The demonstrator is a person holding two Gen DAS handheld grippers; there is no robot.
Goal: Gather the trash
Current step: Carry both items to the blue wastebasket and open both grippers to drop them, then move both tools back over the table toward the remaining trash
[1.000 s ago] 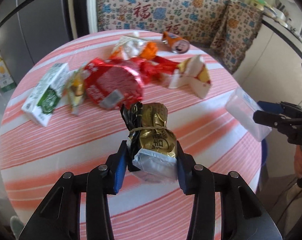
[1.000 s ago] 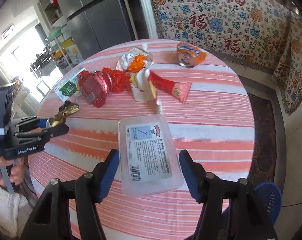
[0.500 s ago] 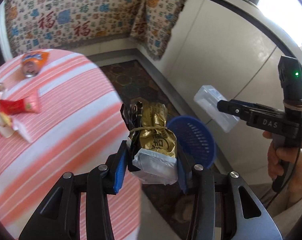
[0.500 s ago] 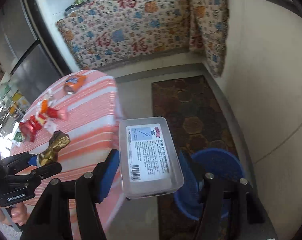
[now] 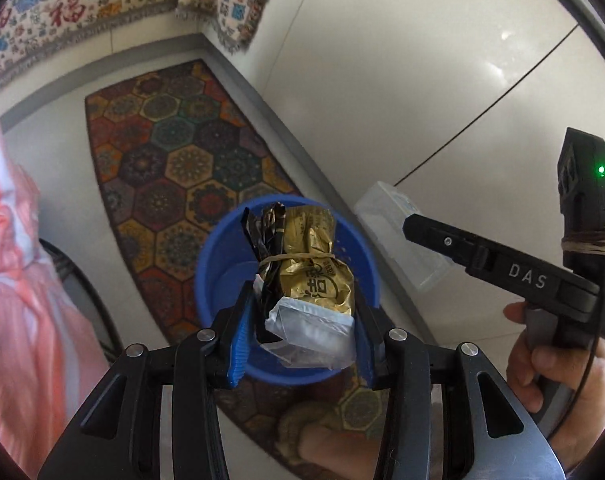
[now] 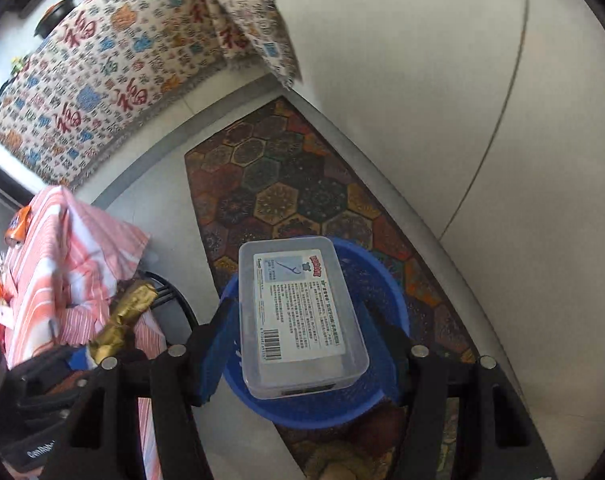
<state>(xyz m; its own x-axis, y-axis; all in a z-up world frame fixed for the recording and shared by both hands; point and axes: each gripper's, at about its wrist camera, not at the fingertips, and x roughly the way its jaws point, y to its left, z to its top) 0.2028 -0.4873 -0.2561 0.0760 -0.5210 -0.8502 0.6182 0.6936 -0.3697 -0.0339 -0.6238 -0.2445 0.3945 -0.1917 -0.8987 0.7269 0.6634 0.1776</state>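
Fingers (image 5: 242, 320) on gold packet (image 5: 310, 268); hand (image 5: 558, 376) left view only.

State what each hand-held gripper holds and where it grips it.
Left hand-held gripper: gold foil packet, clamped at its lower end. Right hand-held gripper: clear plastic box, clamped across its long sides.

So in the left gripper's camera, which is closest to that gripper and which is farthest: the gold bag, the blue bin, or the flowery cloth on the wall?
1. Gold bag, clamped in the left gripper.
2. Blue bin, below it on the colourful rug.
3. Flowery cloth, far up at the top left.
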